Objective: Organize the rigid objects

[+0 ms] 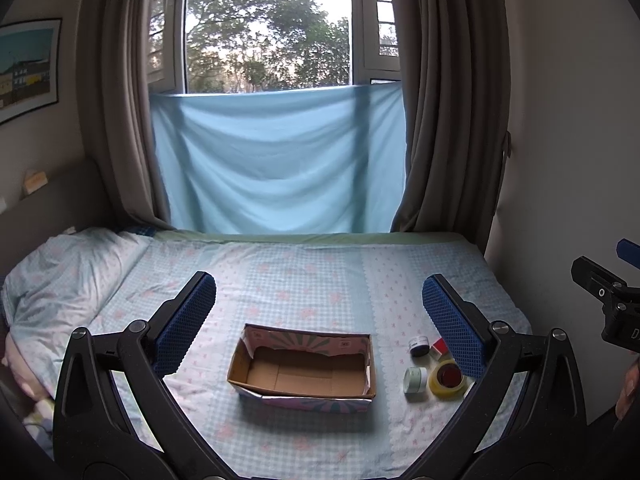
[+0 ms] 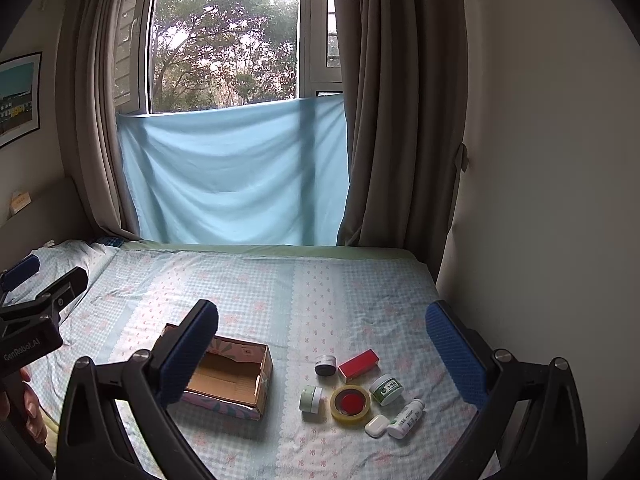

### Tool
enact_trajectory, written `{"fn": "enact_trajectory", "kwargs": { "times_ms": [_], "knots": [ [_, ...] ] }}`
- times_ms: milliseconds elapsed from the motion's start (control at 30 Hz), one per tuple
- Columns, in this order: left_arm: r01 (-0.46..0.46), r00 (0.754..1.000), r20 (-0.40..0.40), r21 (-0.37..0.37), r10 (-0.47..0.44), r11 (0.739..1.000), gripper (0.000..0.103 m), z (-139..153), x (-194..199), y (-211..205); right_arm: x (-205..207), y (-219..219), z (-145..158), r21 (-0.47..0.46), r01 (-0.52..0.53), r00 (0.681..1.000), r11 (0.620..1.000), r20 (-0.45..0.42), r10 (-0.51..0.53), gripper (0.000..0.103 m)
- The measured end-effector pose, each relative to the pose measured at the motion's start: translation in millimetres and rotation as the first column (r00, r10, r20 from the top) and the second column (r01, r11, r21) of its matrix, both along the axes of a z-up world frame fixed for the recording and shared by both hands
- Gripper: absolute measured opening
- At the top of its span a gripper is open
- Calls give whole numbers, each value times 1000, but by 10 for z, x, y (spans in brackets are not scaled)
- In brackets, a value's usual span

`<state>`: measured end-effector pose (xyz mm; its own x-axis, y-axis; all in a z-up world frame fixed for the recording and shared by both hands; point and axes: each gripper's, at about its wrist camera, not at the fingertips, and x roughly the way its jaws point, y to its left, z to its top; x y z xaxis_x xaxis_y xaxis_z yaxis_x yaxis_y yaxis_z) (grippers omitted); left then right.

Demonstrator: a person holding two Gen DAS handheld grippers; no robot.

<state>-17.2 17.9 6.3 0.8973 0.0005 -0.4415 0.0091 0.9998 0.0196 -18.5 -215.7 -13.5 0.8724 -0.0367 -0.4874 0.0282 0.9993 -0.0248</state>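
On the bed (image 2: 280, 292), the small items sit just right of the cardboard box (image 2: 228, 380), closest to the right gripper (image 2: 322, 316). Red box (image 2: 359, 365) lies diagonal. Both right and left gripper (image 1: 319, 292) jaws are spread, holding nothing.

Your light comes from the window (image 1: 267, 28) straight ahead of both tools; its sky patch is blown out to white, and the trees beyond read soft and hazy. The blue cloth (image 1: 280, 164) below it glows faintly, lit from behind. Everything nearer to you is dim: the bed (image 2: 280, 280) looks grey-blue and flat, with only soft shadows under the box (image 1: 304, 364) and the small things to its right. The curtains (image 2: 384, 120) bow outward, the frame corners fall to black, and the view edges smear. The middle stays fairly sharp, slightly grainy.
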Motion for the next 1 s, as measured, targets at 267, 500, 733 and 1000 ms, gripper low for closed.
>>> {"fn": "enact_trajectory", "kwargs": {
  "times_ms": [267, 500, 733, 1000],
  "knots": [
    [44, 998, -44, 56, -42, 997, 103, 18, 108, -38, 2, -55, -14, 8, 28, 1000, 1000, 0, -28, 103],
    [196, 962, -203, 32, -185, 980, 103, -414, 608, -330, 88, -306, -260, 22, 139, 988, 990, -75, -137, 103],
    [280, 862, -435, -19, -260, 960, 103, -1317, 1176, -959, 365, -864, -998, 19, 258, 941, 966, -230, -247, 103],
    [299, 712, -658, -30, -244, 954, 102, -2637, 1728, -1736, 803, -1633, -2127, 25, 417, 818, 909, -445, -363, 103]
  ]
}}
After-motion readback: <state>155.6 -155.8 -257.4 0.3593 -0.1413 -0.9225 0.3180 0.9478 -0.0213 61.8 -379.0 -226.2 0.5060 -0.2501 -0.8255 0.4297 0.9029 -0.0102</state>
